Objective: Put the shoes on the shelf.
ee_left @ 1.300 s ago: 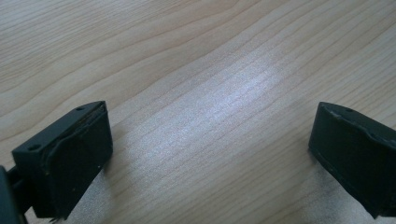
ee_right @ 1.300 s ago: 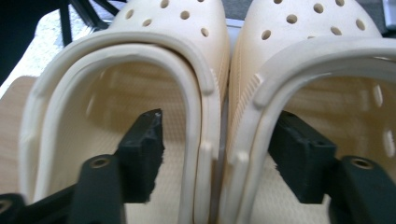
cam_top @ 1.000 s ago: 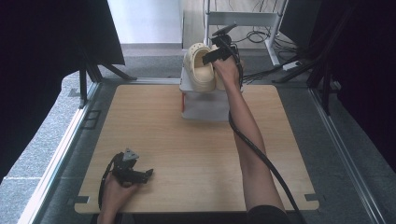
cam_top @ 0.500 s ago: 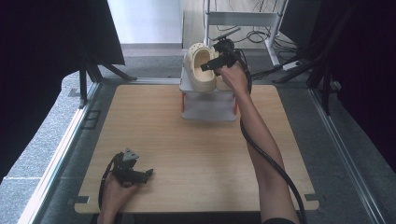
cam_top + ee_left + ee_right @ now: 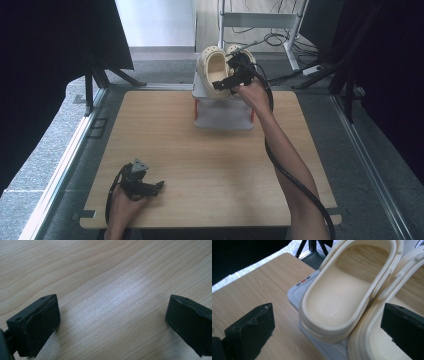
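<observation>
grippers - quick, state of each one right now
Left gripper: open, holding nothing, low over the bare wooden table.
Right gripper: open, holding nothing, jaws either side of the cream clog.

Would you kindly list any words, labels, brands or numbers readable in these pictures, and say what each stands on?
None can be read. The grey box under the cream clogs bears small dark and red marks on its rim, too small to read.

Two cream clogs (image 5: 214, 70) (image 5: 241, 54), one grey box (image 5: 222, 112), one wooden table (image 5: 200, 165).
</observation>
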Tool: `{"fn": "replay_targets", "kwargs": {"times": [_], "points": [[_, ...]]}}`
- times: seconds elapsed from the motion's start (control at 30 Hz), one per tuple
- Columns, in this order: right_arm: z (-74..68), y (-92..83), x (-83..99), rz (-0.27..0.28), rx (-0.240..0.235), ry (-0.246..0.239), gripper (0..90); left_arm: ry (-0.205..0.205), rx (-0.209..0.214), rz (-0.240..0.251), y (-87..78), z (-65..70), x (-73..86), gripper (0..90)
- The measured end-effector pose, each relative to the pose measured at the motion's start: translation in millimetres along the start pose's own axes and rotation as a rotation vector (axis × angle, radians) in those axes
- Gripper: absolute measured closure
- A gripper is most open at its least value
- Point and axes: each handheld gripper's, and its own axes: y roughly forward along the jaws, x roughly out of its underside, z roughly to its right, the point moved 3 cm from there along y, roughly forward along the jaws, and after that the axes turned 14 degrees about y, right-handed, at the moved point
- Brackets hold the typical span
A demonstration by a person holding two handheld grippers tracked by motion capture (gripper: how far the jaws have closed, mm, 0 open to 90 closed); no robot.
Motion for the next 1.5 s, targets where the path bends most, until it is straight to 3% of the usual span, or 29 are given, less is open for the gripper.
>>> {"fn": "replay_targets", "kwargs": {"times": [0.43,0.63,1.03,1.2,1.5], "points": [[-18.0,-35.1,35.5,-0.024,-0.058,-0.036,0.0,-0.003,0.004,-0.005,-0.6,0.4,0.0,0.0],[-22.3,-49.8,63.3,-0.033,-0.079,-0.042,0.0,-0.004,-0.004,0.0,0.0,0.4,-0.1,0.0],[-17.8,-54.9,111.4,-0.064,-0.112,-0.022,1.8,-0.004,-0.004,-0.001,-0.1,0.5,-0.1,0.0],[-15.7,-54.5,130.4,-0.068,-0.103,-0.049,1.8,-0.004,-0.006,0.0,0.0,0.6,0.0,0.0],[-7.1,-54.2,159.4,-0.066,-0.098,-0.039,1.8,-0.004,-0.006,0.0,0.0,0.7,0.0,0.0]]}}
